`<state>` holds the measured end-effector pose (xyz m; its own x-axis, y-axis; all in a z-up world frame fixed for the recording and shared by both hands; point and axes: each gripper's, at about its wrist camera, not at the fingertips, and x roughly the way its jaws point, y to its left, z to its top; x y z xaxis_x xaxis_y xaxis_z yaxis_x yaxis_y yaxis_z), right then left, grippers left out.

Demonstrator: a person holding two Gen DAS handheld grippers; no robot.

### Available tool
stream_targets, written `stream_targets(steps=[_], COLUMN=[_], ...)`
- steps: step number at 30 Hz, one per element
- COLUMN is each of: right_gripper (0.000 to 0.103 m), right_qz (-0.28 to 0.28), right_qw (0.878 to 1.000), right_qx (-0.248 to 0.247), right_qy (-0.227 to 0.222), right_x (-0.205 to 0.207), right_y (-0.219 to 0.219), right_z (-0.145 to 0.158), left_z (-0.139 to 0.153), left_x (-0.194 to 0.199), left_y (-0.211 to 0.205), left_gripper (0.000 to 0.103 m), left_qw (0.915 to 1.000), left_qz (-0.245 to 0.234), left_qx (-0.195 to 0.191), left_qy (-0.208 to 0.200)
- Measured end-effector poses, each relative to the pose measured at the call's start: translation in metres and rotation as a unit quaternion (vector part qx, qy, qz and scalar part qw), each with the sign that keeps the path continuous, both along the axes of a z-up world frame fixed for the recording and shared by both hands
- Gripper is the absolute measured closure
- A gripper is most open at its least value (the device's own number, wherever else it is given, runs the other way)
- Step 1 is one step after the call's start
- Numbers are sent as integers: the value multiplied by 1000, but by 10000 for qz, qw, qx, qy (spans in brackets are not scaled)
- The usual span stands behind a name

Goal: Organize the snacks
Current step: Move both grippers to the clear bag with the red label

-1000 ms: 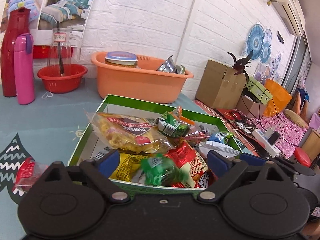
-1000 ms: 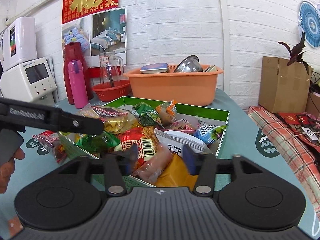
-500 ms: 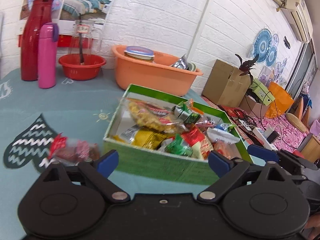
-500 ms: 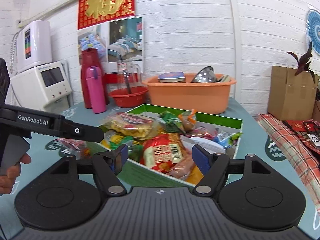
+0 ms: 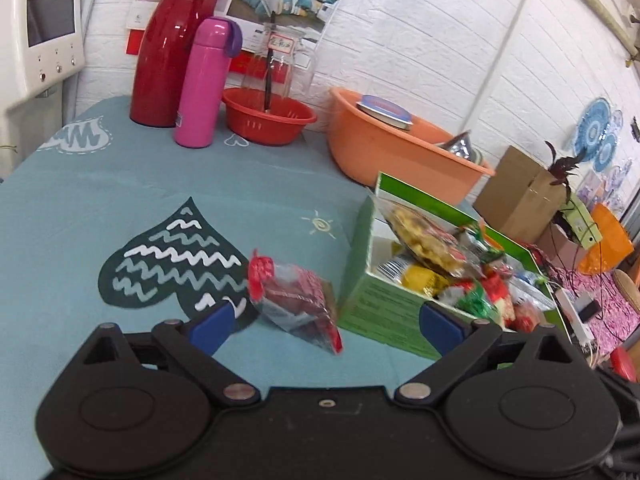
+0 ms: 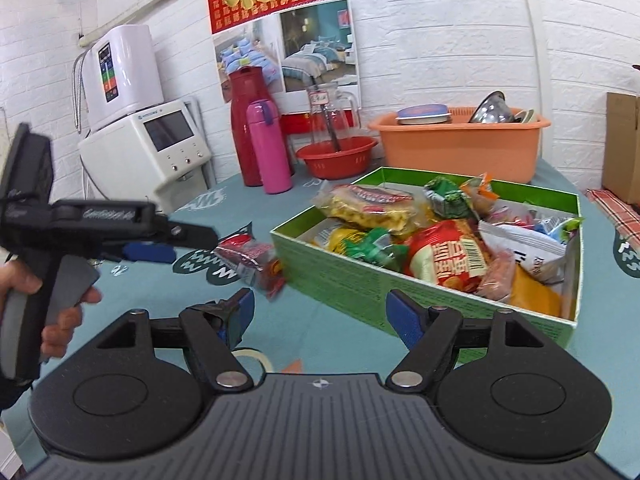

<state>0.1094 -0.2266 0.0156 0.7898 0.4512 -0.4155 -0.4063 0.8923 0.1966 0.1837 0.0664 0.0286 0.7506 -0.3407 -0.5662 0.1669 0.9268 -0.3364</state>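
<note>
Both tongs gape empty: left tongs face a red snack packet on the surface, at nine o'clock of the green box; right tongs hover near

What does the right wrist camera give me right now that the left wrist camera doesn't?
Only the right wrist view shows the left gripper from outside, open, aimed at the loose red snack packet, and the hand holding it. Only the left wrist view shows the cardboard box and clutter beyond the table. Both show the green snack box, the packet beside it, the pink bottle and orange basin. The right gripper is open, empty.
</note>
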Motion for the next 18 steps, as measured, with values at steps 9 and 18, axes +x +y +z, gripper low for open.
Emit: stream_targets(steps=[9, 18], right_gripper=[0, 0], right_qz=[3, 175], right_qw=[9998, 9991], right_qx=[-121, -124], right_qy=[160, 359], right_x=[-5, -8], right_y=[1, 7], right_z=[-11, -26], left_z=[-42, -55], left_x=[46, -6], left_y=[15, 9], left_gripper=[4, 87], left_qw=[9961, 9928], left_qz=[164, -820], left_qx=[-453, -236], left_qy=[735, 844])
